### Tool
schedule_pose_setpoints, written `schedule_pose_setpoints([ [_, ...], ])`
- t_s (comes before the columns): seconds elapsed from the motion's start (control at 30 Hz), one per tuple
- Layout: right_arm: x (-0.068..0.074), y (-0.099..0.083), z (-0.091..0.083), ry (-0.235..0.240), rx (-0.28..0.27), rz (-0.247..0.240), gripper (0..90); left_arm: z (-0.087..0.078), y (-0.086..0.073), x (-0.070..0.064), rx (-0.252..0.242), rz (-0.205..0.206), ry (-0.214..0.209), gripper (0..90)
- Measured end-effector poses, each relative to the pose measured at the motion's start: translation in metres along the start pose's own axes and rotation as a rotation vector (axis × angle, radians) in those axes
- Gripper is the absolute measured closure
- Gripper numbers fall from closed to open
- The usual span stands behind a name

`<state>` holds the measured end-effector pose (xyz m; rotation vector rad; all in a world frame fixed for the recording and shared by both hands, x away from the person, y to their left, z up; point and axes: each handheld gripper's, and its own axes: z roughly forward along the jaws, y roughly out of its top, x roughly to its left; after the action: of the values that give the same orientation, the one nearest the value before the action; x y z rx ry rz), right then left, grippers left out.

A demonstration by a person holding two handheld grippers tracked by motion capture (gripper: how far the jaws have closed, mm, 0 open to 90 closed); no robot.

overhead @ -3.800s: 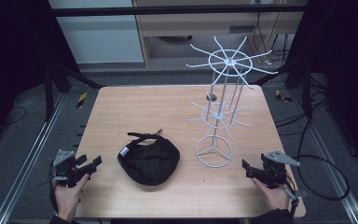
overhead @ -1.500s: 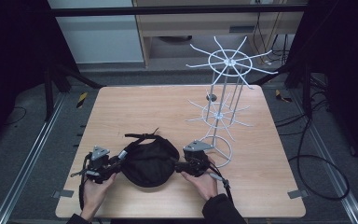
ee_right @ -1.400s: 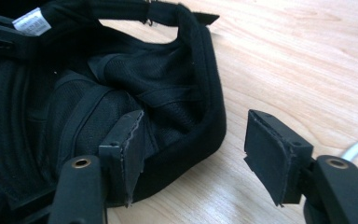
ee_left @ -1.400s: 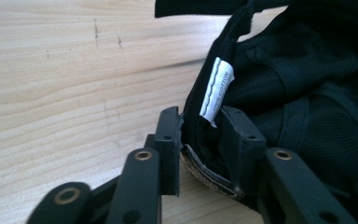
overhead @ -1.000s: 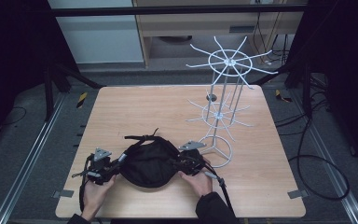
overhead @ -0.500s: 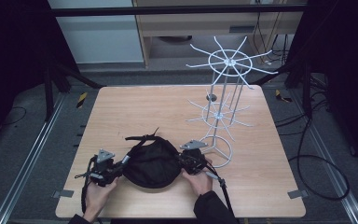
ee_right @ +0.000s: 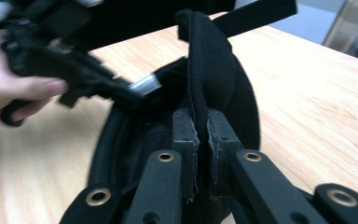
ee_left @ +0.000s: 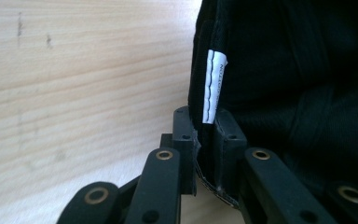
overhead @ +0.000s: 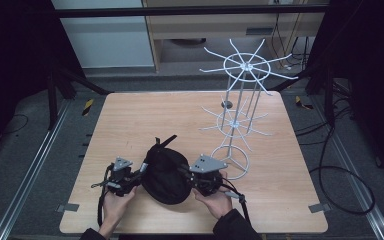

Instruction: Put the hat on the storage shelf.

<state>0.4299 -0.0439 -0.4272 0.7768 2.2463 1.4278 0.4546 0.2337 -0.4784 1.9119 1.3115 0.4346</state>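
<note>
The black cap (overhead: 164,173) lies between both grippers — left gripper (ee_left: 204,140) and right gripper (ee_right: 200,135) each clamp opposite rim edges — with the wire rack (overhead: 240,107) beyond the right one.

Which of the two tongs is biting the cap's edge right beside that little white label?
The left tongs: the white label on the black cap rises between its jaws.

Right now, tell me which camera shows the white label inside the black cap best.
The left gripper view: the white label sits sewn to the black cap rim, just above the left gripper clamping it. In the high view the cap is small and dark; in the right gripper view the right gripper pinches the opposite rim.
</note>
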Motion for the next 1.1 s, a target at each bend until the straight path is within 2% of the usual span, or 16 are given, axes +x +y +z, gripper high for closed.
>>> schedule_pose_setpoints([
  [0.03, 0.000, 0.000, 0.000, 0.000, 0.000, 0.000, 84.5, 0.000, 0.000, 0.000, 0.000, 0.000, 0.000, 80.6],
  [0.1, 0.006, -0.006, -0.002, 0.032, 0.017, -0.022, 84.2, 0.005, 0.003, -0.001, -0.012, 0.001, 0.002, 80.7],
  [0.17, 0.009, -0.012, -0.001, 0.048, 0.030, -0.017, 83.9, 0.007, 0.004, -0.001, -0.019, 0.006, -0.002, 80.5],
  [0.33, 0.008, -0.025, -0.003, 0.047, 0.026, 0.009, 83.7, 0.008, 0.004, 0.001, -0.024, 0.002, -0.011, 79.2],
  [0.43, 0.007, -0.032, -0.003, 0.028, 0.044, 0.016, 83.7, 0.005, 0.004, 0.003, -0.030, 0.001, -0.028, 73.3],
  [0.53, 0.006, -0.036, -0.004, 0.001, 0.055, 0.025, 83.7, -0.003, 0.005, 0.004, -0.037, 0.005, -0.049, 68.6],
  [0.63, 0.006, -0.038, -0.004, -0.021, 0.057, 0.028, 83.7, -0.013, 0.007, 0.004, -0.059, 0.026, -0.051, 63.0],
  [0.7, 0.006, -0.039, -0.004, -0.037, 0.058, 0.024, 83.8, -0.020, 0.008, 0.004, -0.075, 0.024, -0.050, 59.0],
  [0.8, 0.006, -0.041, -0.003, -0.061, 0.068, 0.018, 83.9, -0.040, 0.012, 0.005, -0.114, 0.018, -0.042, 56.8],
  [0.87, 0.006, -0.041, -0.004, -0.066, 0.068, 0.021, 83.9, -0.051, 0.014, 0.000, -0.139, 0.024, -0.052, 57.2],
  [0.9, 0.006, -0.041, -0.004, -0.066, 0.068, 0.021, 83.9, -0.051, 0.014, 0.000, -0.139, 0.024, -0.052, 57.7],
  [0.97, 0.006, -0.041, -0.003, -0.068, 0.070, 0.023, 83.9, -0.059, 0.016, -0.008, -0.154, 0.039, -0.075, 58.3],
  [1.0, 0.006, -0.041, -0.003, -0.069, 0.070, 0.024, 83.8, -0.061, 0.018, -0.018, -0.158, 0.054, -0.105, 58.2],
  [1.03, 0.006, -0.041, -0.003, -0.069, 0.070, 0.024, 83.8, -0.061, 0.018, -0.018, -0.158, 0.054, -0.105, 57.9],
  [1.07, 0.006, -0.041, -0.003, -0.069, 0.069, 0.025, 83.8, -0.060, 0.020, -0.030, -0.153, 0.075, -0.122, 57.2],
  [1.1, 0.006, -0.041, -0.003, -0.069, 0.069, 0.025, 83.8, -0.060, 0.020, -0.030, -0.153, 0.075, -0.122, 56.6],
])
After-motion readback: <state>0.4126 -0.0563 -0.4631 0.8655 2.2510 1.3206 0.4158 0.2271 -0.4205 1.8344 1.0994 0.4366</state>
